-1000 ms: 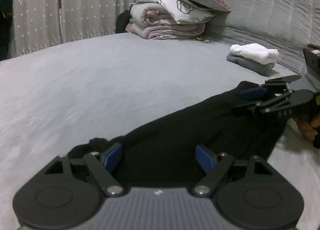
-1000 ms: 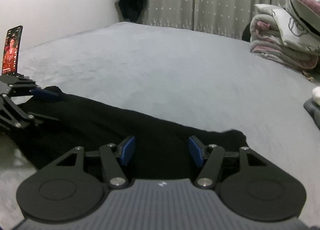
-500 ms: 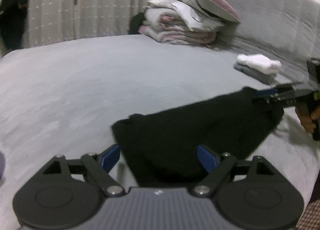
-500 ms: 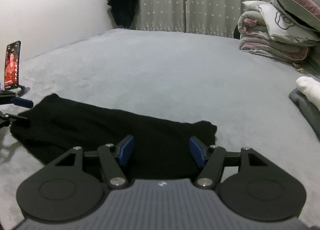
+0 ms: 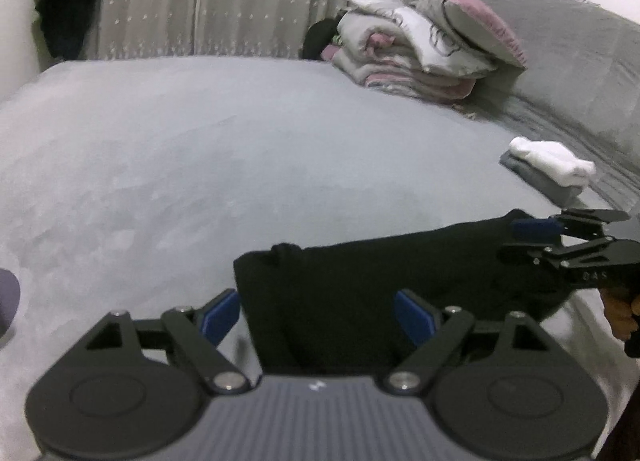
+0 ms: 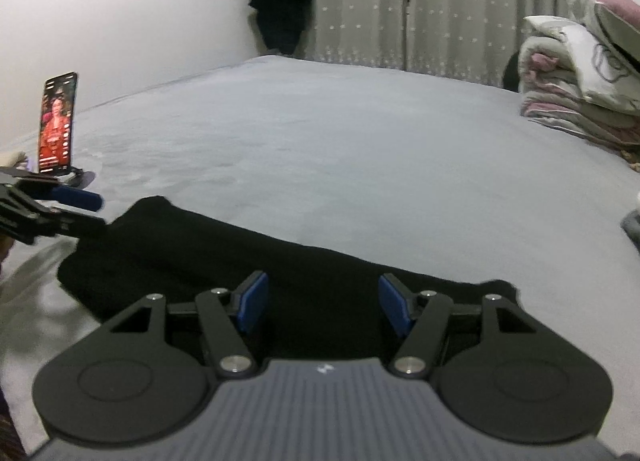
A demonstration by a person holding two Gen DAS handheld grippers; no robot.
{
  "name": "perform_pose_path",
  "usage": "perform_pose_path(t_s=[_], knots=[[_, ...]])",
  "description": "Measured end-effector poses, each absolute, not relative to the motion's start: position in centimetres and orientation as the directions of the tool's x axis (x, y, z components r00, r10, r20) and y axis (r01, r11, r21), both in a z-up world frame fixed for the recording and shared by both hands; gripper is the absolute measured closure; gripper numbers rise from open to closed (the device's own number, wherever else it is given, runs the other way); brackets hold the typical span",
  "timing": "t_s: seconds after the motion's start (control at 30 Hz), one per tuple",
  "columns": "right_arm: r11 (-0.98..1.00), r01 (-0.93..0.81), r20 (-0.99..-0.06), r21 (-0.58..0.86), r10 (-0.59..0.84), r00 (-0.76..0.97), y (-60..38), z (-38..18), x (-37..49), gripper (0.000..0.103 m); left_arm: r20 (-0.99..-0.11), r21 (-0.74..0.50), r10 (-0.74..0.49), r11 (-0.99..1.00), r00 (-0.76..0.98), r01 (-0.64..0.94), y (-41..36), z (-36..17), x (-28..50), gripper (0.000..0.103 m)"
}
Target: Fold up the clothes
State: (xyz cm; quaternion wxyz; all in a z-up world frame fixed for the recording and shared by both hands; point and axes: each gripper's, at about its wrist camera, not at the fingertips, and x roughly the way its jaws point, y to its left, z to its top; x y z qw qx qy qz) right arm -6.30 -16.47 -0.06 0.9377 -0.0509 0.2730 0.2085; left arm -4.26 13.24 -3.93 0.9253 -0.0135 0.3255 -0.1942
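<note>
Your left gripper and right gripper both have their jaws spread, gripping nothing, over opposite ends of the black garment that lies folded along the near edge of the grey bed.

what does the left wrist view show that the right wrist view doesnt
Only the left wrist view shows the folded white top stacked on a grey one beside the grey headboard. Only the right wrist view shows the lit phone standing upright at the bed's edge. Both show the black garment lying on the grey bed, the stacked bedding, the curtains, and both grippers open: left gripper, right gripper.
</note>
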Motion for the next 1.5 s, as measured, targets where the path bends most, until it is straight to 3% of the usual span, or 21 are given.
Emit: perform_pose_path(t_s=[0.57,0.87,1.07,1.2,1.37,1.43,1.5], knots=[[0.87,-0.494,-0.542,-0.011,0.41,0.734,-13.2,0.4,-6.6,0.038,-0.694,-0.116,-0.273,0.956,0.666,0.27,12.7,-4.9,-4.0,0.017],[0.875,-0.484,-0.56,-0.02,0.391,0.73,-12.8,-0.1,-6.2,0.038,-0.692,-0.231,-0.315,0.949,0.649,0.215,14.6,-4.9,-3.5,0.018],[0.864,-0.504,-0.56,0.013,0.424,0.712,-12.4,-0.2,-6.4,0.039,-0.682,-0.376,-0.388,0.913,0.62,0.158,16.0,-5.4,-2.9,0.031],[0.852,-0.52,-0.576,0.05,0.45,0.682,-12.2,-0.3,-6.3,0.056,-0.671,-0.45,-0.44,0.881,0.597,0.144,15.8,-5.8,-2.7,0.036],[0.841,-0.536,-0.611,0.073,0.463,0.642,-11.9,-0.8,-6.2,0.072,-0.686,-0.392,-0.404,0.906,0.605,0.16,14.5,-6.1,-3.2,0.052],[0.839,-0.538,-0.636,0.08,0.458,0.621,-11.6,-1.3,-5.9,0.075,-0.688,-0.387,-0.407,0.906,0.6,0.171,14.3,-6.2,-3.3,0.073],[0.84,-0.537,-0.649,0.076,0.451,0.613,-11.3,-1.8,-5.8,0.075,-0.687,-0.418,-0.425,0.895,0.589,0.158,14.4,-6.4,-3.1,0.087]])
